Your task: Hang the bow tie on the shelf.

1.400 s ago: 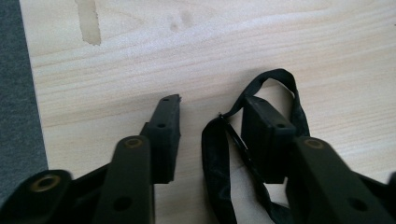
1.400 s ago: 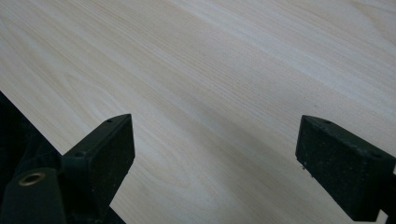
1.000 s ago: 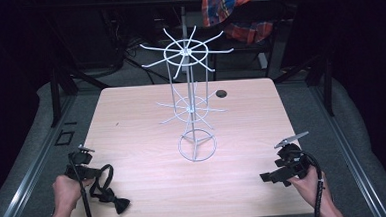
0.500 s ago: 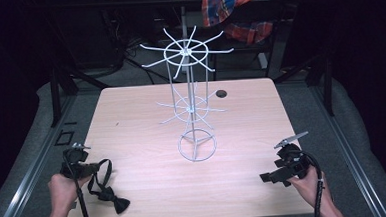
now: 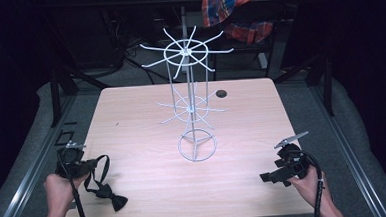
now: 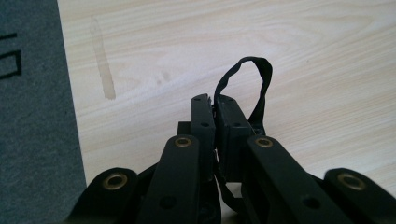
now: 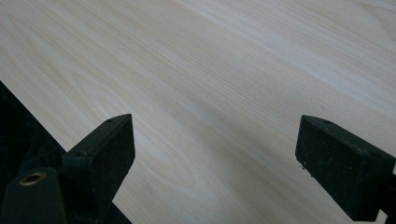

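- We see the left gripper [image 5: 78, 162] at the near left corner of the bench [image 5: 131, 116], and its jaws are pressed together on the black strap [image 6: 254, 88] of a bow tie [image 5: 110, 197].
- In the left gripper view the strap makes a loop above the closed jaws, so we judge that the grip is on the band and not on the bow.
- The bow itself lies on the bench close to the near edge, just beside the left hand [image 5: 60, 193], and the strap goes from it up to the jaws.
- We think the strap is held this way because a loop is easy to put over a hook.
- A white wire rack [image 5: 190, 96] stands upright in the middle of the bench, with two rings of arms pointing outward; all the arms look bare.
- The right gripper [image 5: 279, 171] waits near the near right corner, with its jaws wide apart and nothing between them; in its own view there is bare wood under them.
- Probably it is kept aside to leave the way to the rack free.
- A small dark hole [image 5: 222, 93] is near the far edge.
- We can read no brand, label or writing anywhere.
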Tool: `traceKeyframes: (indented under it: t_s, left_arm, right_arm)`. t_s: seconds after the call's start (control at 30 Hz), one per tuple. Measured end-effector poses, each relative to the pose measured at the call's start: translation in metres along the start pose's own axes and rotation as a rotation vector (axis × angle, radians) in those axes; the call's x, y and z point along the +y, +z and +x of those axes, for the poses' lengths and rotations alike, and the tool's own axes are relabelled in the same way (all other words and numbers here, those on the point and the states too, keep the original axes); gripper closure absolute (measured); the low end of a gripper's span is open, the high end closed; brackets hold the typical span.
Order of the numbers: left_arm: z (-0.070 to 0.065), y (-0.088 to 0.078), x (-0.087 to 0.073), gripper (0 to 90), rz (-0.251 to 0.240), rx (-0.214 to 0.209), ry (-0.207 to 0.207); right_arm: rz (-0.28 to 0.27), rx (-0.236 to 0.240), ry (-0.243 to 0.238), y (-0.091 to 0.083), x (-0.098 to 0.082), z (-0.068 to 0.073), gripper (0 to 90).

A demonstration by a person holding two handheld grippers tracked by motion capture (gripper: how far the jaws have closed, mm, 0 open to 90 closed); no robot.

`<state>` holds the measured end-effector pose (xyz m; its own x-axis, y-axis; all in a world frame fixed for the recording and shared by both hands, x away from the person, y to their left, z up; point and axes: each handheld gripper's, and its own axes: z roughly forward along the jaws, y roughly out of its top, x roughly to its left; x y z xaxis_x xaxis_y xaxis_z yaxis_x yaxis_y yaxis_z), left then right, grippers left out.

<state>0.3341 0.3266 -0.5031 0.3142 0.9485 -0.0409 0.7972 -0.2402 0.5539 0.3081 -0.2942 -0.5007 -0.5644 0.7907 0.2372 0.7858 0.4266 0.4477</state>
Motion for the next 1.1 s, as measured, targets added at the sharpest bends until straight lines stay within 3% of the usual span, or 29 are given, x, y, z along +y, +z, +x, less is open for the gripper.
traceKeyframes:
  t_s: [0.43, 0.73, 1.1]
  left_arm:
    - [-0.022, -0.026, 0.008, 87.2, -0.101, -0.007, 0.075]
    - [-0.033, -0.037, 0.015, 87.2, -0.162, -0.015, 0.098]
    - [-0.048, -0.043, 0.026, 87.2, -0.189, -0.024, 0.148]
  right_arm:
    - [-0.001, 0.002, 0.014, 0.000, -0.001, -0.001, 11.3]
    - [-0.002, -0.002, 0.015, 0.001, -0.001, -0.001, 11.3]
    - [-0.001, -0.005, 0.017, 0.000, -0.002, -0.001, 11.1]
